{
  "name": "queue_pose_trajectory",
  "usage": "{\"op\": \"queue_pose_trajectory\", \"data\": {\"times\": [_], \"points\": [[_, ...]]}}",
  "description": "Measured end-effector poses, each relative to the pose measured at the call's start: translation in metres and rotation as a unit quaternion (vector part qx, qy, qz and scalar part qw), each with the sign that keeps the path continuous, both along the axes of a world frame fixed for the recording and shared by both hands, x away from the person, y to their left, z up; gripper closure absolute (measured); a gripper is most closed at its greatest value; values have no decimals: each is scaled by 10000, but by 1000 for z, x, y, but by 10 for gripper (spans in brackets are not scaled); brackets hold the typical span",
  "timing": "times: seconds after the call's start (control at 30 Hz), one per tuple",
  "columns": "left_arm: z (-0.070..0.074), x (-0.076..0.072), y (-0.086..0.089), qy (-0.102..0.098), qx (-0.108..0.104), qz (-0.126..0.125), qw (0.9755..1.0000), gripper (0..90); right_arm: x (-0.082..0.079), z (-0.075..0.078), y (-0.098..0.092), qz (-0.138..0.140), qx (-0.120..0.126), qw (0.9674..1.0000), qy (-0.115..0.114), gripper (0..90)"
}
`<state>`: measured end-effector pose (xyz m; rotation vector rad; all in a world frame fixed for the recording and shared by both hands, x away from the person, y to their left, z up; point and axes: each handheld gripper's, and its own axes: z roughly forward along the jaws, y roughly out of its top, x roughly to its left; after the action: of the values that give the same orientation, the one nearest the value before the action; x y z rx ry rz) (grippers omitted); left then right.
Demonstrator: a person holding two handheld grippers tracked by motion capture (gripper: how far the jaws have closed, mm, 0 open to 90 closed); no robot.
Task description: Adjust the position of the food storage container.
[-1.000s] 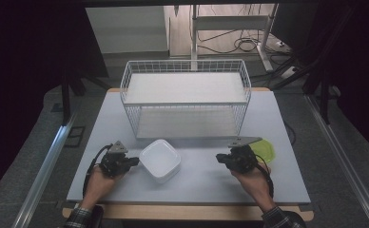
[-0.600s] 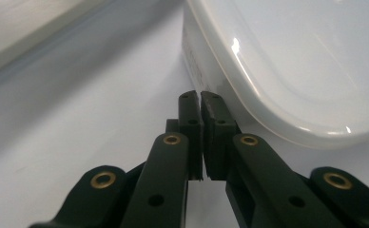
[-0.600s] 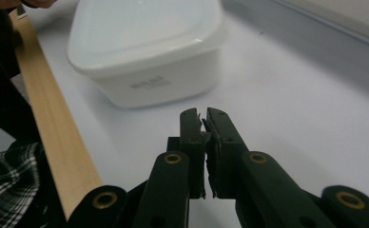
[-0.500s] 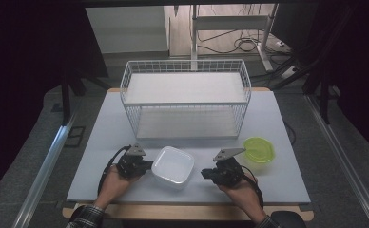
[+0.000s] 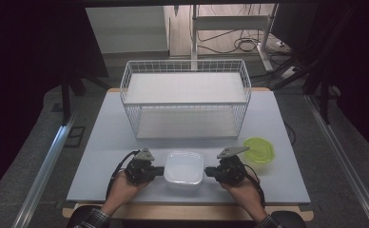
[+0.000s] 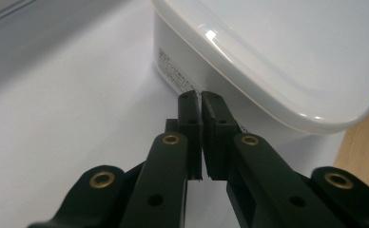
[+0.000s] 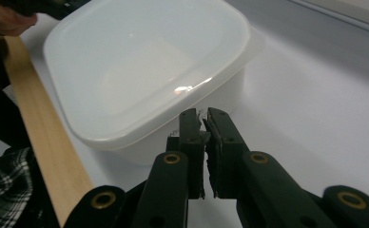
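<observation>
Step, I'd judge: squeezing the tub (image 5: 184, 167) from both sides w/ closed tips. Left tool (image 5: 160, 170) pinched together, empty, at its left wall; right tool (image 5: 208, 171) likewise at the right. Tub sits near the counter (image 5: 101, 142) front edge. Next: even inward push, then lift. Tub's smooth, glossy white plastic, rounded corners, lipped rim.
</observation>
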<state>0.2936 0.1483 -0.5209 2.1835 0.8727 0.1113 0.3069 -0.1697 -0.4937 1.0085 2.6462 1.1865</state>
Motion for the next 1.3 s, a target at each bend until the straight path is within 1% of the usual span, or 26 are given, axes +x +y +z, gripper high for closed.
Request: {"op": "queue_pose_trajectory", "data": {"times": [0.07, 0.1, 0.13, 0.17, 0.2, 0.23, 0.27, 0.3, 0.33, 0.37, 0.4, 0.43, 0.47, 0.57, 0.6, 0.63, 0.67, 0.73, 0.87, 0.93, 1.03, 1.07, 1.13, 1.2, 1.23, 1.3], "points": [[0, -1, -3, 4, -14, -39, 10000, 875, 3, -1, -2, -57, -48, 10000, -17, 854], [0, -1, -4, 20, -76, -45, 10000, 875, 5, -2, -2, -67, -105, 9999, -6, 871], [0, -2, -5, 14, -80, -30, 10000, 875, 5, -2, -2, -67, -105, 9999, -6, 871], [1, -2, -6, -7, -67, -30, 10000, 874, 6, -3, -1, -77, -168, 9998, -59, 870], [1, -2, -5, -33, -40, -53, 10000, 870, 6, -2, -1, -64, -221, 9997, -107, 870], [2, -3, -3, -29, -89, -55, 9999, 843, 6, -1, -1, -44, -237, 9996, -133, 865], [3, -3, -2, -40, -125, -34, 9999, 843, 6, -1, -1, -44, -237, 9996, -133, 865], [4, -4, 1, -87, -130, 10, 9999, 824, 5, 1, -3, -48, -239, 9995, -215, 853], [6, -4, 3, -146, -122, 56, 9998, 824, 5, 1, -3, -48, -239, 9995, -215, 853], [7, -6, 10, -203, -184, 119, 9996, 761, 5, 4, -8, -67, -171, 9994, -278, 829], [7, -6, 10, -203, -184, 119, 9996, 717, 5, 4, -8, -67, -171, 9994, -278, 829], [8, -7, 12, -221, -213, 138, 9994, 717, 4, 6, -10, -76, -140, 9994, -312, 815], [8, -9, 15, -292, -211, 169, 9992, 676, 4, 8, -12, -80, -110, 9994, -328, 797], [9, -14, 20, -381, -243, 228, 9987, 530, 4, 11, -16, -17, -6, 9994, -353, 727], [9, -16, 22, -432, -250, 248, 9984, 429, 3, 12, -17, 6, 15, 9992, -394, 684], [10, -17, 23, -492, -249, 243, 9982, 429, 3, 12, -17, 6, 15, 9992, -394, 684], [11, -19, 25, -557, -225, 261, 9979, 388, 2, 13, -18, 16, 39, 9991, -420, 655], [12, -21, 28, -653, -275, 274, 9971, 293, 0, 14, -19, 43, 96, 9987, -489, 579], [12, -24, 34, -624, -515, 362, 9961, 172, -6, 15, -23, 36, 180, 9976, -672, 414], [12, -26, 35, -627, -531, 382, 9959, 102, -8, 14, -24, 21, 212, 9971, -725, 342], [9, -28, 33, -690, -478, 374, 9958, 26, -10, 10, -26, 14, 237, 9973, -688, 234], [7, -29, 32, -703, -500, 321, 9958, 26, -10, 10, -26, 14, 237, 9973, -688, 234], [6, -30, 32, -701, -537, 227, 9958, 18, -11, 7, -25, -14, 201, 9975, -681, 201], [5, -29, 31, -750, -542, 195, 9955, 18, -11, 6, -24, -23, 185, 9976, -660, 170], [4, -28, 31, -760, -595, 178, 9952, 15, -11, 5, -24, -32, 208, 9977, -646, 158], [3, -26, 32, -709, -652, 149, 9952, 7, -11, 5, -23, -50, 232, 9975, -663, 138]]}}
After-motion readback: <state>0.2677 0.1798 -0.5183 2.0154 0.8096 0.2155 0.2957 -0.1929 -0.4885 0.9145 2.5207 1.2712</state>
